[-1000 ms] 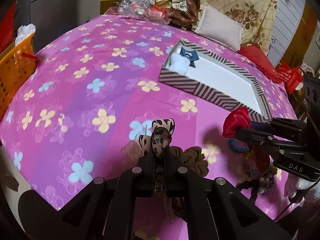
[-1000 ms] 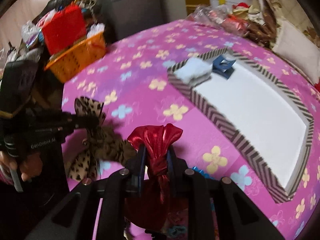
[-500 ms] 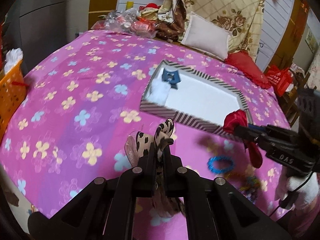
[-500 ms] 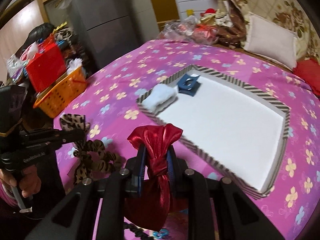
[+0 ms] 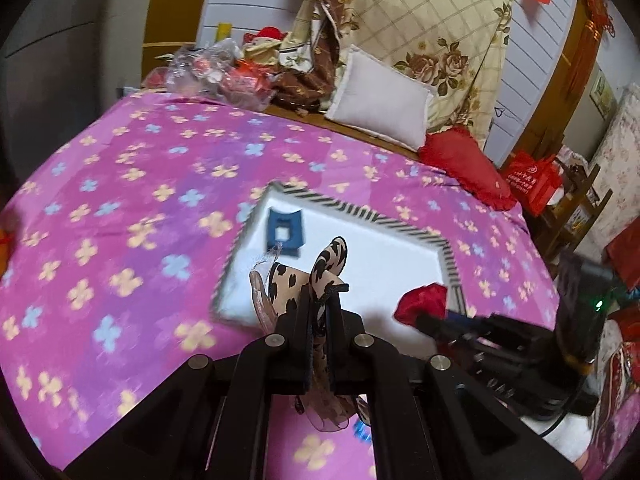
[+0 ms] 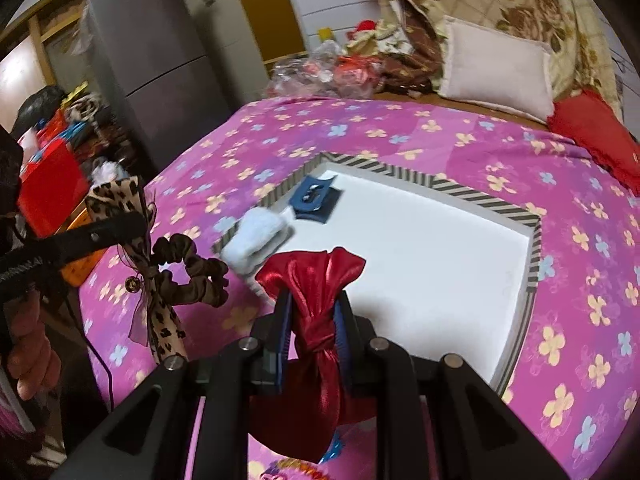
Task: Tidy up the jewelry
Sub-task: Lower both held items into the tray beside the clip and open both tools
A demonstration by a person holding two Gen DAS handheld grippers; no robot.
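Leopard-print bow (image 5: 308,280) sits clamped in the left gripper (image 5: 318,300), jaws together on its fabric, carried above the near edge of the striped tray (image 5: 360,216); its long axis runs along the fingers, loops pointing toward the blue clip (image 5: 285,234). Best lower it flat onto bare white floor, clear of that clip, before opening

From the right wrist, the right gripper (image 6: 312,308) pinches the red satin bow (image 6: 316,276) at its knot, over the tray's near rim, fanned end forward, tail hanging below. A brown scrunchie (image 6: 188,276) dangles with the leopard bow
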